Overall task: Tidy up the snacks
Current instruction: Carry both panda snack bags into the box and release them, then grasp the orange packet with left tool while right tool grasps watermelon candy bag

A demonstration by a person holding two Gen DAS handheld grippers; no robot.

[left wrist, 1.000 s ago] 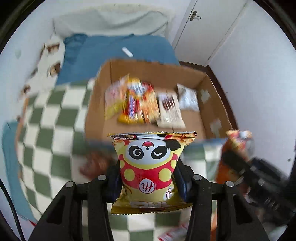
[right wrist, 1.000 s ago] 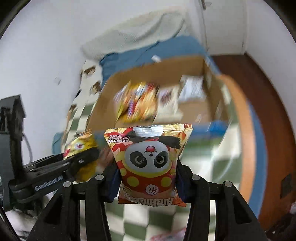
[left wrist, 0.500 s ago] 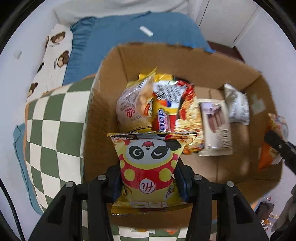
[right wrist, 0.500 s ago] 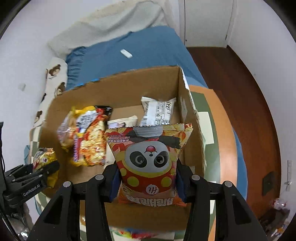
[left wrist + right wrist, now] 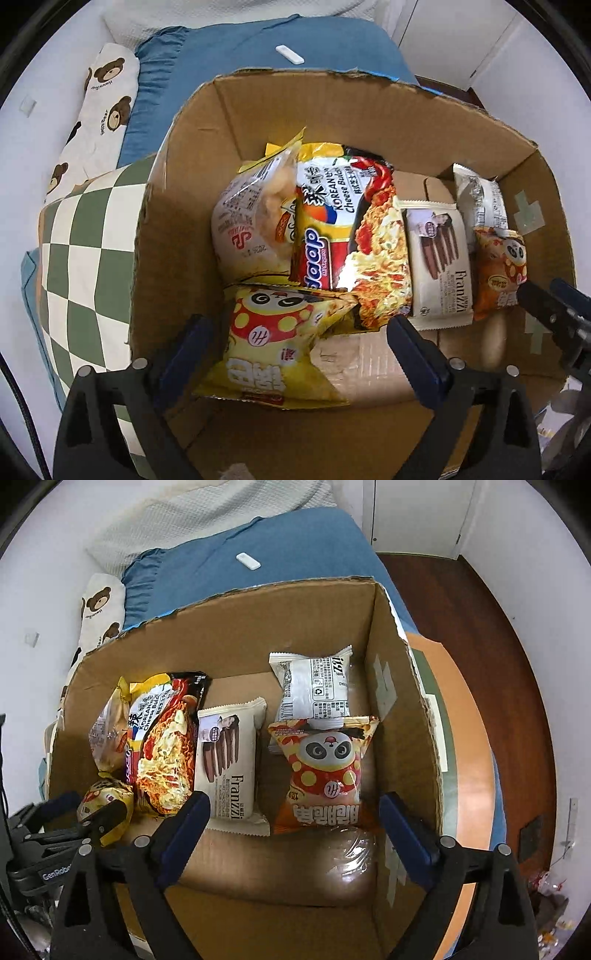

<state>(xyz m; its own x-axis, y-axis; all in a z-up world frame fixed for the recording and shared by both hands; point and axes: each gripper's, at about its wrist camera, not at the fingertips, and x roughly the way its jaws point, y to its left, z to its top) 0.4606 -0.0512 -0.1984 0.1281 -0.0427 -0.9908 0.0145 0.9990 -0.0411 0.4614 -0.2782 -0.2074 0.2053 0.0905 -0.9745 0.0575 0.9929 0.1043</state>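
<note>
Cardboard box (image 5: 229, 635) sits on checkered cloth (image 5: 85, 236) beside blue bedding (image 5: 288, 550).

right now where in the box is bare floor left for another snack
Bare floor of the brown cardboard box: the near strip below the beige Franzzi wafer pack and orange panda bag, and the far patch behind the wafer pack. The left side is crowded around the noodle packet.
</note>
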